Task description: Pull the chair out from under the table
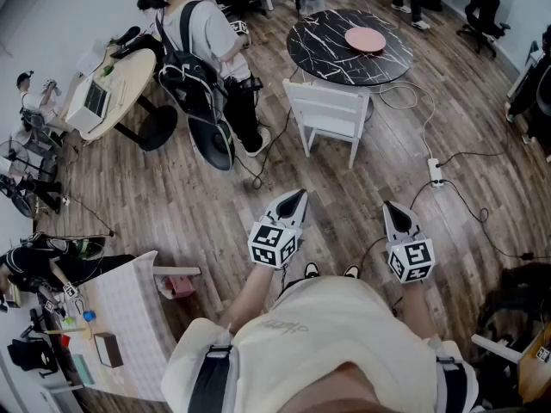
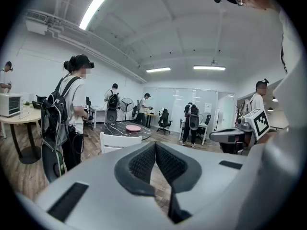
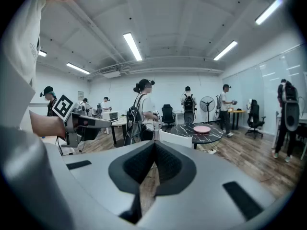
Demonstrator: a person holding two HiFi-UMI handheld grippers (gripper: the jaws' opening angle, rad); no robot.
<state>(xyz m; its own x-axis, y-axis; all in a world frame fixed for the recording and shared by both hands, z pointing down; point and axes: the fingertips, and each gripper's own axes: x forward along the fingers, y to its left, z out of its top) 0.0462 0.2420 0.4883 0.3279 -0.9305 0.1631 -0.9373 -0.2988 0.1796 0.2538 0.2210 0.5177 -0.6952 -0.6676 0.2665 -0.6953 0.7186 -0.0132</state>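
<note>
Pink plate (image 1: 365, 39) atop black marble table (image 1: 320, 43)

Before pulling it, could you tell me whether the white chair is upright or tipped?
Upright: the white chair stands on its legs at the black table.

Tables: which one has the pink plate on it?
The round black marbled table, behind the white chair; the beige table carries none.

an open office-like lab: wood floor (image 1: 181, 205), ceiling strip lights (image 3: 133, 45), desks, office chairs (image 3: 168, 115), glass partitions.
</note>
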